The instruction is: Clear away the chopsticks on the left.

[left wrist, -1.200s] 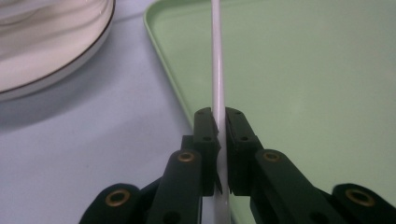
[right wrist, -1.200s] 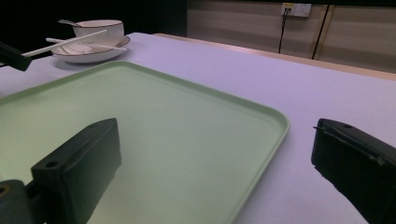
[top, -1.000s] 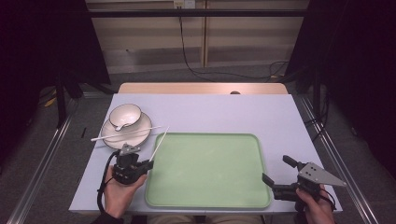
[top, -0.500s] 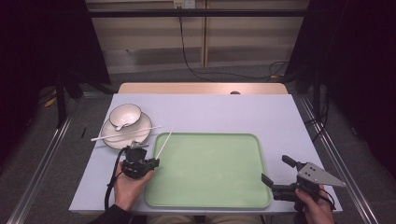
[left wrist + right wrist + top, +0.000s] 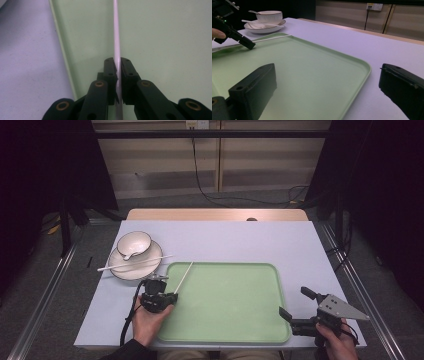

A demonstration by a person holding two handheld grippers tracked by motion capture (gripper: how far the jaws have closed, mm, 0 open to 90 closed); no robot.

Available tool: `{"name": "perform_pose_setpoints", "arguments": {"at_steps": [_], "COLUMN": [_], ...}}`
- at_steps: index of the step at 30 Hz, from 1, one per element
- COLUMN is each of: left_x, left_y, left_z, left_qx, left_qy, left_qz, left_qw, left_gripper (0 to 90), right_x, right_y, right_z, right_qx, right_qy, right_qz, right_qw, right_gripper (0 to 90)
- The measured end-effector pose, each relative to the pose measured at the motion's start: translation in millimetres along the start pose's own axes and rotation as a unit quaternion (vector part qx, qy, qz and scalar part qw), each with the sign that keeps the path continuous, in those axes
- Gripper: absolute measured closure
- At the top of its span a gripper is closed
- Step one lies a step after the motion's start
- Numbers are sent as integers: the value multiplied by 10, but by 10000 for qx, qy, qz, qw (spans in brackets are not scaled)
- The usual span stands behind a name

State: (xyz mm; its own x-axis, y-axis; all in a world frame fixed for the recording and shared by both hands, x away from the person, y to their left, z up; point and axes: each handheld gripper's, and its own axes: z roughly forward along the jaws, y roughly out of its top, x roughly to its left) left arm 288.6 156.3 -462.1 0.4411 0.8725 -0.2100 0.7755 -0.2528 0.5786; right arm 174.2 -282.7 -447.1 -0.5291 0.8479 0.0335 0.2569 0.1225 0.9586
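A pale green tray lies on the lilac table. My left gripper is low over the tray's left edge, shut on a white chopstick that slants up and right across the tray's corner. In the left gripper view the chopstick runs straight out from between the closed black jaws, over the tray. A second chopstick rests across a white plate holding a white bowl with a spoon. My right gripper sits at the tray's near right corner, open and empty; its jaws stand wide apart.
The far half of the table is bare lilac surface. Beyond it run a wooden strip and cables on the floor. Metal rails flank both sides. The right gripper view shows the plate and bowl at far left, behind the left gripper.
My left gripper has moved right and down with the chopstick, from beside the tray to over its left edge. The right gripper has stayed put.
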Motion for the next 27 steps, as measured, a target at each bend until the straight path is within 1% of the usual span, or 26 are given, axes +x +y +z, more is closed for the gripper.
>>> {"name": "perform_pose_setpoints", "arguments": {"at_steps": [1,3,5,10,11,12,14,15,16,17,18,19,20,21,22,23,24,25,26,27], "left_x": [3,-2,-27,-34,-47,-64,-62,-56,-64,-69,-70,-66,-58,-47,-32,3,30,33,70,99], "left_y": [3,-10,-24,-35,-38,-37,-36,-36,-39,-40,-41,-37,-35,-34,-30,-22,-7,6,31,41], "left_z": [-1,-2,0,-3,-5,-1,-1,-4,0,1,1,-2,-4,-12,-20,-41,-69,-101,-201,-237], "left_qx": [17,-18,-69,-84,-64,-83,-78,-64,-97,-109,-112,-102,-147,-158,-191,-298,-365,-457,-662,-735], "left_qy": [6,32,121,120,171,228,205,172,178,177,133,80,38,160,145,-47,-224,-204,-189,-246], "left_qz": [33,24,135,184,285,289,283,313,312,372,405,434,509,603,565,468,427,425,619,675], "left_qw": [10000,10000,9998,9997,9994,9993,9994,9993,9993,9991,9990,9990,9986,9979,9981,9984,9982,9978,9957,9947], "left_gripper": [844,844,844,826,826,826,817,817,818,792,792,775,730,673,673,619,619,538,493,444], "right_x": [3,0,-7,-4,-2,-3,-2,-2,-5,-2,-2,-1,0,-1,-1,-5,-5,-6,-6,-5], "right_y": [0,0,-1,0,-1,0,-1,-1,-1,-2,-2,-3,-3,-2,-2,-2,-2,-2,-2,-2], "right_z": [0,-2,-4,-5,-3,-2,-2,-2,-5,-1,-1,0,1,1,1,0,0,1,1,1], "right_qx": [-3,-4,0,1,2,5,5,3,2,6,6,20,43,23,23,18,18,15,19,18], "right_qy": [3,-9,29,14,5,3,8,9,24,-2,-2,17,39,27,27,35,35,20,27,41], "right_qz": [2,0,-7,-14,-5,0,0,-2,-9,-1,-1,-3,-9,6,6,3,3,6,-1,5], "right_qw": [10000,10000,10000,10000,10000,10000,10000,10000,10000,10000,10000,10000,10000,10000,10000,10000,10000,10000,10000,10000], "right_gripper": [9,9,9,9,9,9,9,9,9,9,9,9,9,9,9,9,9,9,9,9]}}
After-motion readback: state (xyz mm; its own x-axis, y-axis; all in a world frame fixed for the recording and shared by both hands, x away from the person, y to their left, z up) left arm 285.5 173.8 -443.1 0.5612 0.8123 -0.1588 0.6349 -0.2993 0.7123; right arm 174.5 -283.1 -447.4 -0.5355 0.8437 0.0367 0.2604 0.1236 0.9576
